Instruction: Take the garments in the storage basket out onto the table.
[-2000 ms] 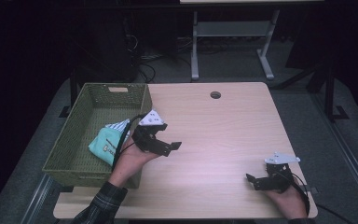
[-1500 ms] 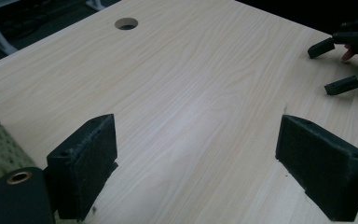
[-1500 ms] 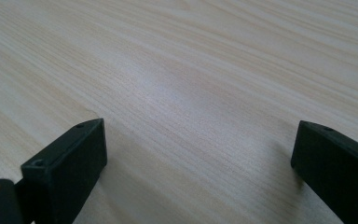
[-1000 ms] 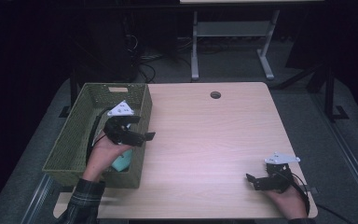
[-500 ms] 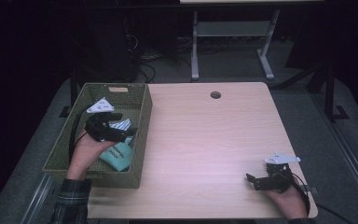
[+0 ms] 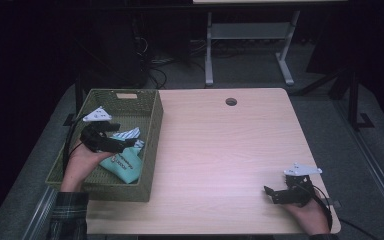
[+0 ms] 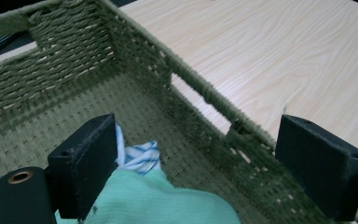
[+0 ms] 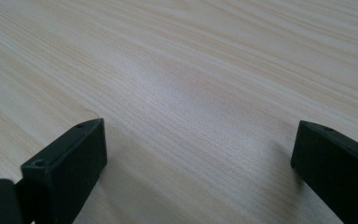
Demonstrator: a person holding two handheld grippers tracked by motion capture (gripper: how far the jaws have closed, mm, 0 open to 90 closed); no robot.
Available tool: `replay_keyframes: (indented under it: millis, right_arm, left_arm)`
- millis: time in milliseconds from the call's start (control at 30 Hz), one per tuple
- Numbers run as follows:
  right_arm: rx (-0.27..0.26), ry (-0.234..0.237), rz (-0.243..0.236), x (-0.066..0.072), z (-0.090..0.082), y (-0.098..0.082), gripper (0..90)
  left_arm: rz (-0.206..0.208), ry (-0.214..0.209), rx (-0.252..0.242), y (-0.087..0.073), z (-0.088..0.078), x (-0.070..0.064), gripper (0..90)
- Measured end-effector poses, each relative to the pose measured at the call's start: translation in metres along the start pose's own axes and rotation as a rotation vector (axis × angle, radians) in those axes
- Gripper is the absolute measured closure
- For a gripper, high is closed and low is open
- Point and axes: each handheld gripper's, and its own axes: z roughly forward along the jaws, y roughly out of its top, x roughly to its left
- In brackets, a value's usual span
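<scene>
A pale wood-grain counter (image 6: 220, 150) is standing in a dark room, with a round cable hole (image 6: 231, 102) near its far edge. Behind it, a light metal frame (image 6: 250, 45) is rising from the grey floor (image 6: 330, 110), and dark cables (image 6: 170, 65) are lying on the floor near it.

A green woven basket (image 6: 152, 145) is sitting at the counter's left edge. Inside it, a mint-green cloth pouch (image 6: 125, 167) is lying toward the near end, and a blue-and-white striped cloth (image 6: 130, 135) is lying just beyond it, touching it. In the left gripper view the pouch (image 7: 168, 200) is showing at the bottom, with the striped cloth (image 7: 140, 156) peeking out behind it against the basket's floor; the basket's wall (image 7: 200, 88) is running across, with bare counter (image 7: 284, 56) beyond.

The left tool (image 6: 122, 141) is hanging inside the basket, over the pouch, held by a hand (image 6: 82, 162) in a plaid sleeve (image 6: 70, 215). Its jaws are standing spread wide and pinching nothing; one jaw is sitting just beside the striped cloth, though I cannot tell whether it is touching.

The right tool (image 6: 269, 192) is resting low at the counter's near right corner, well apart from the basket. In the right gripper view its jaws are standing spread, with bare wood (image 8: 191, 93) between them.
</scene>
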Motion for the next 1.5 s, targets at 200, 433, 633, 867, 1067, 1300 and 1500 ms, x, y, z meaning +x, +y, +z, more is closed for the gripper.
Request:
replay_keyframes:
  millis: [200, 433, 633, 867, 1067, 1300, 1500]
  right_arm:
    - [0.000, 0.000, 0.000, 0.000, 0.000, 0.000, 2.9]
    - [0.000, 0.000, 0.000, 0.000, 0.000, 0.000, 2.9]
    - [0.000, 0.000, 0.000, 0.000, 0.000, 0.000, 2.9]
    - [0.000, 0.000, 0.002, 0.000, 0.000, 0.000, 2.9]
    - [0.000, 0.000, 0.000, 0.000, 0.000, 0.000, 2.9]
    - [0.000, 0.000, 0.000, 0.000, 0.000, 0.000, 2.9]
    - [0.000, 0.000, 0.000, 0.000, 0.000, 0.000, 2.9]
  left_arm:
    - [-0.021, 0.015, 0.010, -0.006, -0.005, 0.011, 12.1]
    - [-0.059, 0.045, 0.032, -0.016, -0.006, 0.025, 12.2]
    - [-0.078, 0.061, 0.063, -0.024, -0.005, 0.037, 12.2]
    - [-0.106, 0.072, 0.113, -0.035, 0.001, 0.050, 12.2]
    - [-0.124, 0.077, 0.166, -0.043, 0.009, 0.058, 12.2]
    - [-0.130, 0.108, 0.238, -0.048, 0.018, 0.064, 12.2]
    - [-0.144, 0.110, 0.280, -0.056, 0.026, 0.069, 12.2]
